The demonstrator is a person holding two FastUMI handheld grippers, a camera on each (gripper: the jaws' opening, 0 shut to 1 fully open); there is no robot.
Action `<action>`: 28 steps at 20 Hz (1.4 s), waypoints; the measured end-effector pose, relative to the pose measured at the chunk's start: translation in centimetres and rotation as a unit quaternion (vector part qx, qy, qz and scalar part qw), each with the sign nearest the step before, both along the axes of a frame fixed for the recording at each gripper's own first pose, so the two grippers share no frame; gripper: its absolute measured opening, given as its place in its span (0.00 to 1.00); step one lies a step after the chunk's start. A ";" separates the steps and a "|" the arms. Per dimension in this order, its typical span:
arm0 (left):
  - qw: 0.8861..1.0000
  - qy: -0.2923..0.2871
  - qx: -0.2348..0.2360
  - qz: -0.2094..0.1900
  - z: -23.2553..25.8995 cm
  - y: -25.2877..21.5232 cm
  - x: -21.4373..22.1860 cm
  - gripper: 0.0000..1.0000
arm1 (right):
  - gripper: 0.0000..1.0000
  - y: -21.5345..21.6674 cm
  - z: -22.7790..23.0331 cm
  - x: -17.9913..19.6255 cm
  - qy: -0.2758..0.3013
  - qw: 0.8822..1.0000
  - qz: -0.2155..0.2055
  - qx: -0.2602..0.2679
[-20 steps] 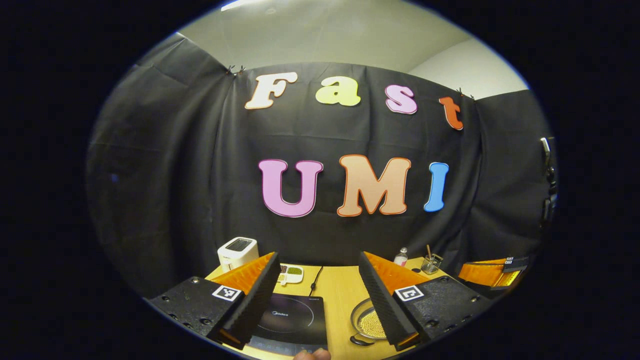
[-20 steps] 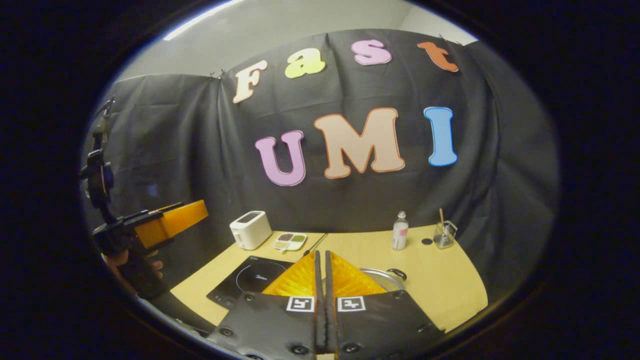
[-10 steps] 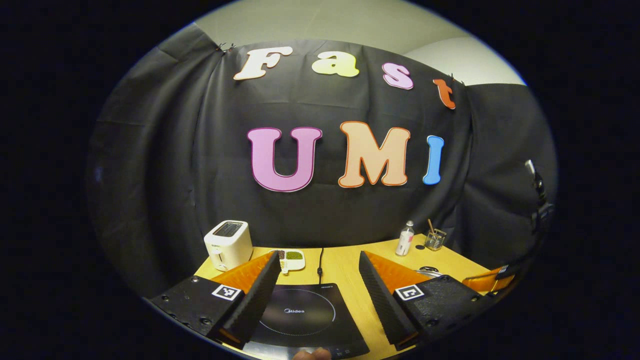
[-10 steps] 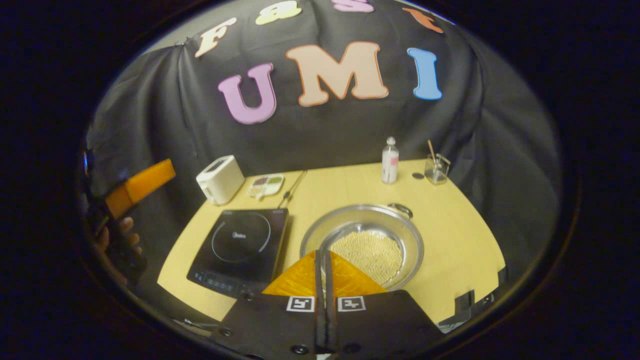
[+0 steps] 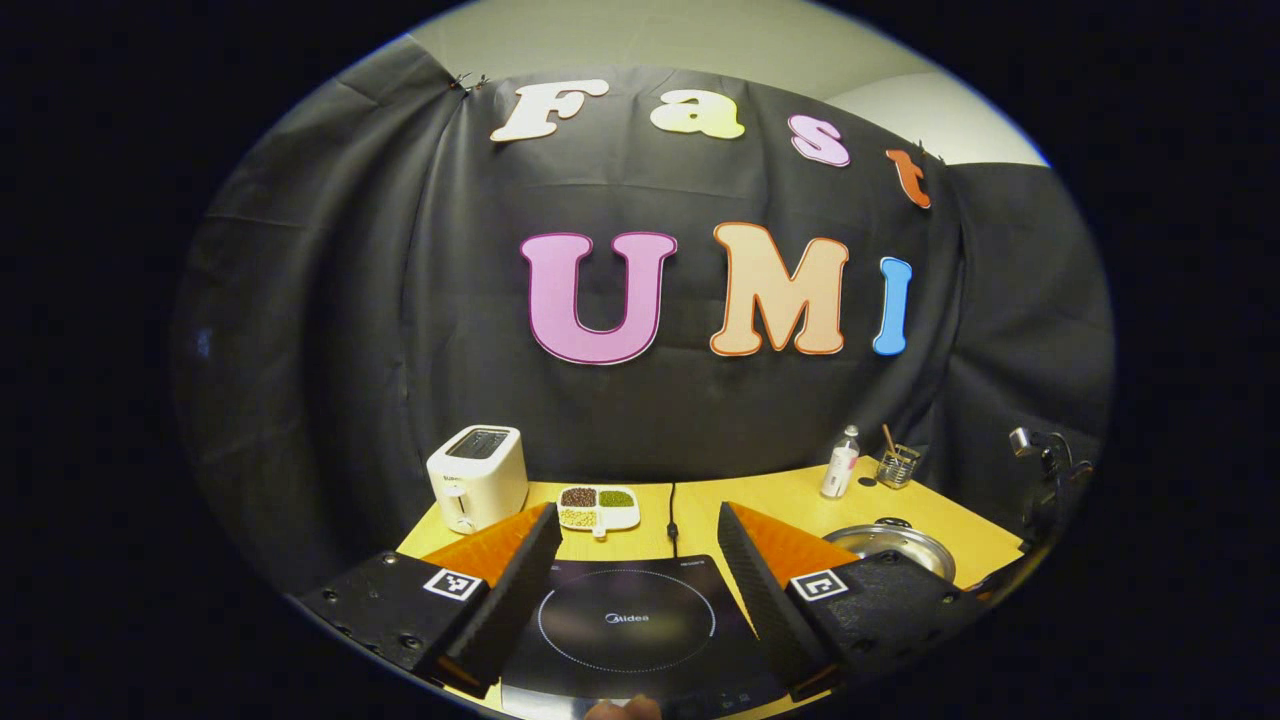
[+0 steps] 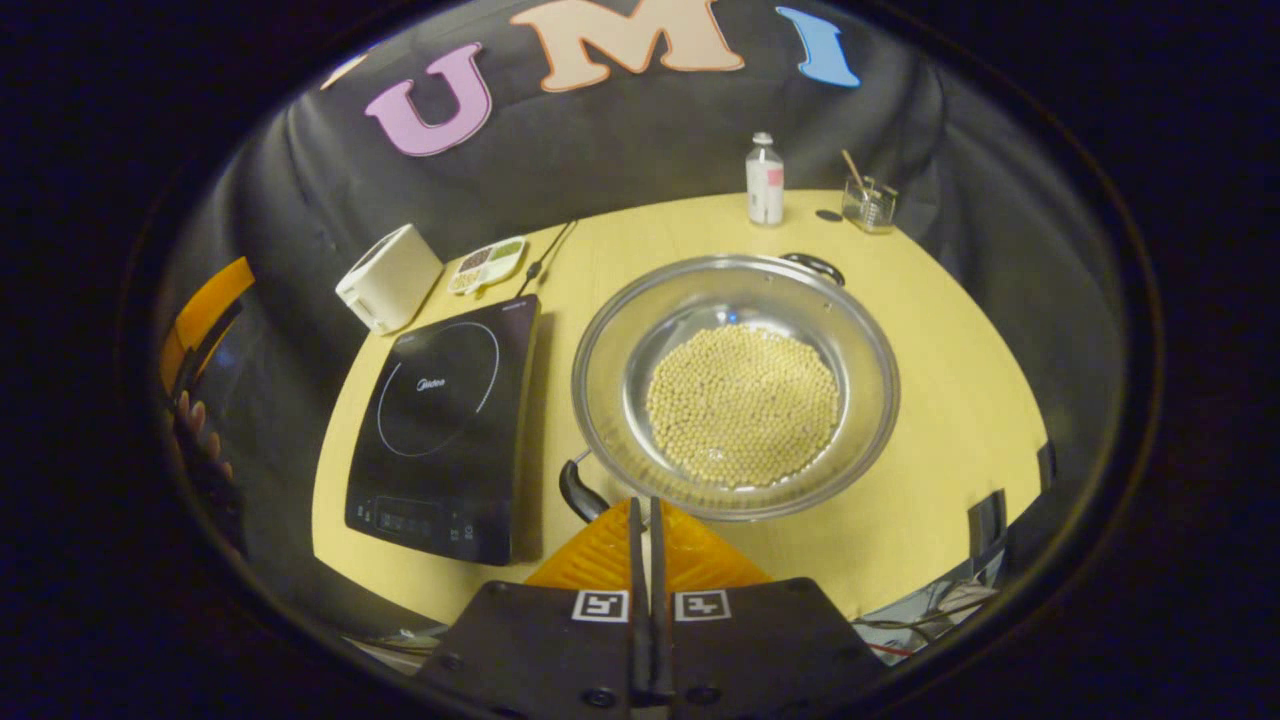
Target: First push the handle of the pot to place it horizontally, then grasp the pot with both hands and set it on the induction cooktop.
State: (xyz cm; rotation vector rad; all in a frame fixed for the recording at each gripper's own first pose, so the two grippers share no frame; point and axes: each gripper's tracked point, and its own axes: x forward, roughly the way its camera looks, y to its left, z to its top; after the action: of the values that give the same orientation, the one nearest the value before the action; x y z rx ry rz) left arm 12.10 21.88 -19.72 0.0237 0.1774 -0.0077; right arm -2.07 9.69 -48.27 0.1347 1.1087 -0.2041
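A wide steel pot of pale beans rests on the yellow table, right of the black induction cooktop. One black pot handle points toward the front edge and the other handle toward the back. My right gripper is shut and empty, above the pot's near rim, with the near handle just left of its tips. My left gripper hangs open over the cooktop, and the pot lies off to its right. That left gripper and the hand holding it appear at the far left.
A white toaster and a divided dish of beans stand behind the cooktop, whose cord runs to the wall. A small bottle and a glass with a stick are at the back right. Bare tabletop lies right of the pot.
The right gripper has tipped down and come in over the pot, still shut. The left gripper has shifted so the cooktop sits centred between its open fingers.
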 end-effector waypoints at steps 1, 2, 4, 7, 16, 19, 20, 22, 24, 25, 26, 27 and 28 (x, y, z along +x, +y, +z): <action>1.000 0.000 0.000 0.004 0.0 0.5 -0.1 0.96 | 0.02 -0.2 -0.8 -0.4 0.015 1.000 -0.003 -0.009; 1.000 0.001 -0.004 0.007 -0.1 0.8 -0.3 0.96 | 0.03 -0.5 -1.4 -0.6 0.026 1.000 -0.007 -0.015; 1.000 0.006 -0.010 0.011 -0.6 1.2 -0.4 0.96 | 0.00 -1.3 -3.0 -1.7 0.061 0.997 -0.010 -0.040; 1.000 0.009 -0.010 0.018 -0.7 2.2 -0.5 0.96 | 0.00 -0.4 -4.4 -1.5 0.075 0.996 -0.008 -0.039; 0.999 0.011 -0.017 0.027 -1.2 3.2 -0.9 0.96 | 0.03 1.2 -5.3 0.4 0.071 0.997 0.002 -0.034; 0.999 0.011 -0.016 0.030 -1.1 3.5 -1.1 0.96 | 0.02 1.9 -5.6 0.8 0.071 0.997 -0.015 -0.021; 0.999 0.012 -0.017 0.032 -1.2 3.6 -1.3 0.96 | 0.02 2.3 -5.8 1.2 0.069 0.997 -0.019 -0.016; 0.999 0.014 -0.018 0.034 -1.3 3.6 -1.4 0.96 | 0.02 2.9 -6.0 2.0 0.067 0.997 -0.025 -0.007; 0.999 0.014 -0.014 0.033 -1.1 3.7 -1.6 0.96 | 0.03 3.3 -6.2 2.6 0.064 0.997 -0.031 0.000; 0.999 0.013 -0.013 0.033 -1.1 3.6 -1.7 0.96 | 0.03 3.5 -6.2 2.8 0.063 0.997 -0.034 0.003; 0.999 0.013 -0.012 0.032 -1.0 3.6 -1.7 0.96 | 0.03 3.7 -6.3 3.1 0.061 0.997 -0.040 0.006; 0.999 0.014 -0.011 0.032 -1.1 3.7 -1.9 0.96 | 0.02 4.0 -6.4 3.4 0.060 0.997 -0.048 0.010; 0.999 0.016 -0.011 0.033 -1.2 3.7 -2.0 0.96 | 0.03 4.2 -6.5 3.7 0.058 0.997 -0.055 0.014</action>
State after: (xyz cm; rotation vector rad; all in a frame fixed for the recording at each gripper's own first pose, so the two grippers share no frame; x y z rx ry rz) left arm 10.05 25.59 -20.91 -0.0044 0.2097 0.0553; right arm 1.65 13.88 -54.76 0.2111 1.2216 -0.2987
